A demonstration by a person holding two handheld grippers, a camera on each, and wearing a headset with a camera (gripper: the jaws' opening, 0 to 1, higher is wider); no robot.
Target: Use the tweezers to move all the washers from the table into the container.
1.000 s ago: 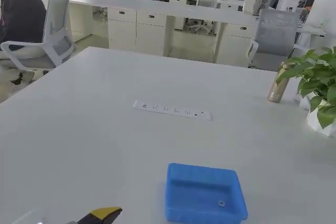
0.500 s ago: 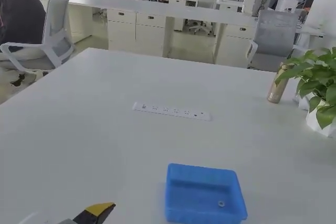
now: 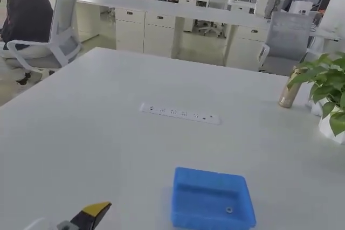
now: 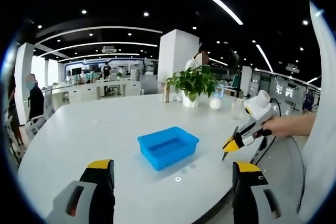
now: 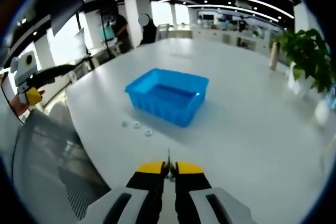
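The blue container point(image 3: 213, 197) stands near the table's front edge, with one washer point(image 3: 229, 209) in its near right corner. Three washers point(image 5: 136, 125) lie on the table in front of the container point(image 5: 167, 95), also seen as washers point(image 4: 182, 172) in the left gripper view. My right gripper point(image 5: 169, 167) is shut on thin metal tweezers point(image 5: 168, 156), held back from the washers and above the table edge. My left gripper point(image 4: 173, 165) is open and holds nothing. Its yellow tip point(image 3: 91, 213) shows left of the container. The right gripper point(image 4: 239, 139) hovers at the table edge.
A white power strip point(image 3: 179, 114) lies mid-table. A potted plant point(image 3: 326, 87) and a brass-coloured bottle point(image 3: 289, 88) stand at the far right. Office chairs point(image 3: 51, 44) and desks point(image 3: 178, 12) line the far side, with people in the background.
The head camera has shifted a little. The yellow gripper tip at the lower left has drifted slightly left. The container and its washer have stayed put.
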